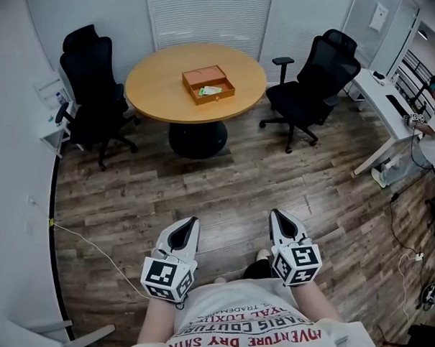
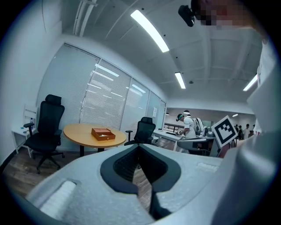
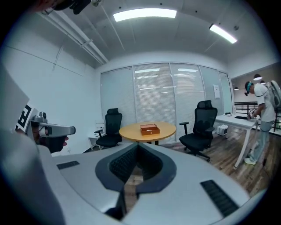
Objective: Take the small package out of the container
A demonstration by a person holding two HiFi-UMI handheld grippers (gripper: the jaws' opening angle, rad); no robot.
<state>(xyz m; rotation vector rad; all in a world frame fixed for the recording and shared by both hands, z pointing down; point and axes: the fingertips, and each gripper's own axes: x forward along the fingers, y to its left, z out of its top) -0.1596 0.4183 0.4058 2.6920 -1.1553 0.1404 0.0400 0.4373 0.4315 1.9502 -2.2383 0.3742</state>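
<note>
One round surface (image 1: 156, 89) carries one container (image 1: 221, 97); the small package (image 1: 210, 90) lies inside. Two chairs flank it: left chair (image 1: 91, 74), right chair (image 1: 317, 75). Left tongs (image 1: 192, 221) and right tongs (image 1: 275, 213) are closed, empty and well apart from it.

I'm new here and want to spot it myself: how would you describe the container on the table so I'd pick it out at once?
Find the round wooden table at the far end of the room, between two black office chairs. The one thing standing on it is a low reddish-brown box, open at the top, with a small pale package lying inside.
</note>
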